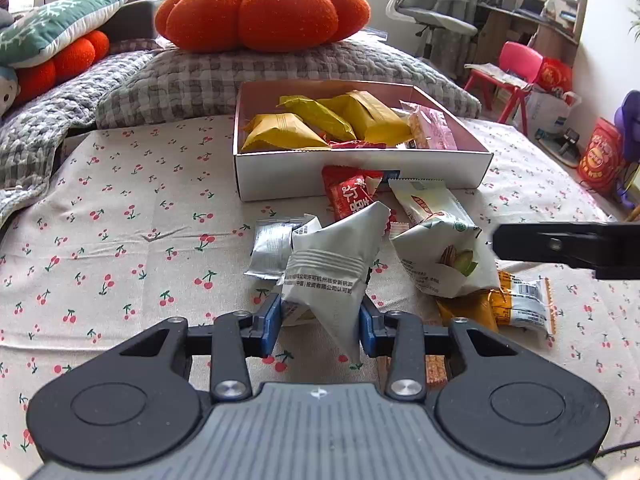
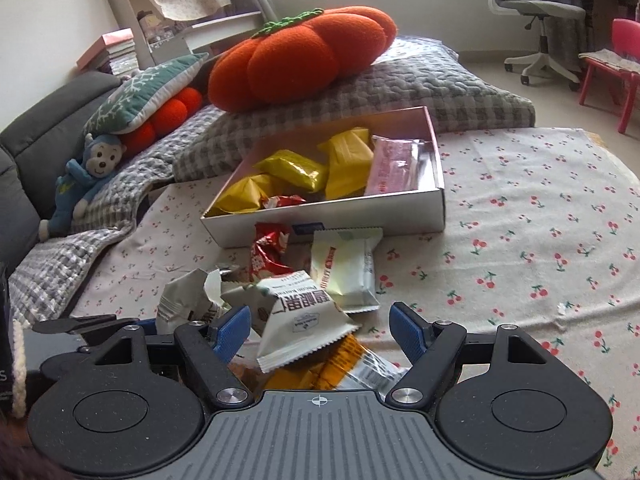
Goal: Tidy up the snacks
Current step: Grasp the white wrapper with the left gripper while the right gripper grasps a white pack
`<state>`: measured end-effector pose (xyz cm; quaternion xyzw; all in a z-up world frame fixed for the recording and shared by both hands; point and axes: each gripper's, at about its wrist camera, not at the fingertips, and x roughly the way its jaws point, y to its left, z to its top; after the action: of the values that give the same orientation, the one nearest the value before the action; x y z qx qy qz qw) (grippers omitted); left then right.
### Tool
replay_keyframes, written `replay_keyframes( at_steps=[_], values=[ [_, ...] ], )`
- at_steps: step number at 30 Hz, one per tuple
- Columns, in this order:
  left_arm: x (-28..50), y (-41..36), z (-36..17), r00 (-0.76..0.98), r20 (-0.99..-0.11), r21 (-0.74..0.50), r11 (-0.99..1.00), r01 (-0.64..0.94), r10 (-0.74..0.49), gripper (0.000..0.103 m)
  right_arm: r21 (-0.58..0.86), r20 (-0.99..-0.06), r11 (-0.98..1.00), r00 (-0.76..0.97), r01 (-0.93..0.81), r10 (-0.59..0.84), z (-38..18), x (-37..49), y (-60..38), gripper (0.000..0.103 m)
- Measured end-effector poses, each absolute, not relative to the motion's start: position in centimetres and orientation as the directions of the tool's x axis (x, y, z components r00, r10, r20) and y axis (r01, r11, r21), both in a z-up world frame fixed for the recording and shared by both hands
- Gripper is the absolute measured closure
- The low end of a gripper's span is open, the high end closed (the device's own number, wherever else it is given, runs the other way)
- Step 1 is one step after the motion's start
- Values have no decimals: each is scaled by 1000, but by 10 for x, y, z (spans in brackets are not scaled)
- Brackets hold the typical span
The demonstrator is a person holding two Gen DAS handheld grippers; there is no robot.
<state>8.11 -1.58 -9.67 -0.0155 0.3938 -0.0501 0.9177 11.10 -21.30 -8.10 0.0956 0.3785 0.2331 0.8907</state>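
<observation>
My left gripper (image 1: 319, 322) is shut on a silver-white snack packet (image 1: 328, 268), held upright just above the cherry-print cloth. A white box (image 1: 360, 178) behind it holds yellow packets (image 1: 320, 120), a pink one and a red one. Loose snacks lie in front of the box: a red packet (image 1: 348, 196), a white nut packet (image 1: 444, 252), a silver packet (image 1: 272, 248), an orange one (image 1: 500, 304). My right gripper (image 2: 320, 330) is open, its blue pads either side of a white packet (image 2: 300, 316) without touching it. The box (image 2: 360, 216) lies beyond.
A big orange pumpkin cushion (image 1: 264, 12) sits on a grey checked pillow (image 1: 280, 72) behind the box. More cushions and a blue monkey toy (image 2: 88, 176) lie left. An office chair (image 1: 432, 8) and a red chair (image 1: 516, 72) stand far right.
</observation>
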Motion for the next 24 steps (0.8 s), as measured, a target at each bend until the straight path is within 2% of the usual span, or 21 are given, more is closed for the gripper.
replay_keyframes(
  at_steps=[6, 7, 9, 11, 17, 19, 24],
  values=[
    [74, -7, -94, 689, -714, -106, 991, 76, -129, 69, 290, -656, 869, 579, -400, 485, -94, 121, -181, 25],
    [73, -5, -94, 689, -713, -109, 991, 76, -131, 70, 279, -657, 866, 575, -414, 487, -96, 120, -177, 28],
    [72, -3, -93, 689, -712, -114, 991, 75, -134, 70, 250, -663, 870, 580, -425, 474, -97, 118, -171, 54],
    [71, -1, -92, 690, -711, -122, 990, 71, -137, 70, 272, -655, 864, 576, -425, 489, -95, 117, -171, 76],
    [63, 4, -82, 704, -695, -139, 988, 73, -149, 70, 280, -630, 859, 593, -428, 501, -79, 105, -180, 99],
    [60, 5, -77, 708, -690, -142, 987, 73, -152, 70, 280, -625, 859, 598, -428, 501, -74, 101, -183, 103],
    [53, 7, -67, 720, -675, -153, 986, 74, -159, 70, 275, -611, 861, 614, -427, 500, -62, 93, -190, 103]
  ],
)
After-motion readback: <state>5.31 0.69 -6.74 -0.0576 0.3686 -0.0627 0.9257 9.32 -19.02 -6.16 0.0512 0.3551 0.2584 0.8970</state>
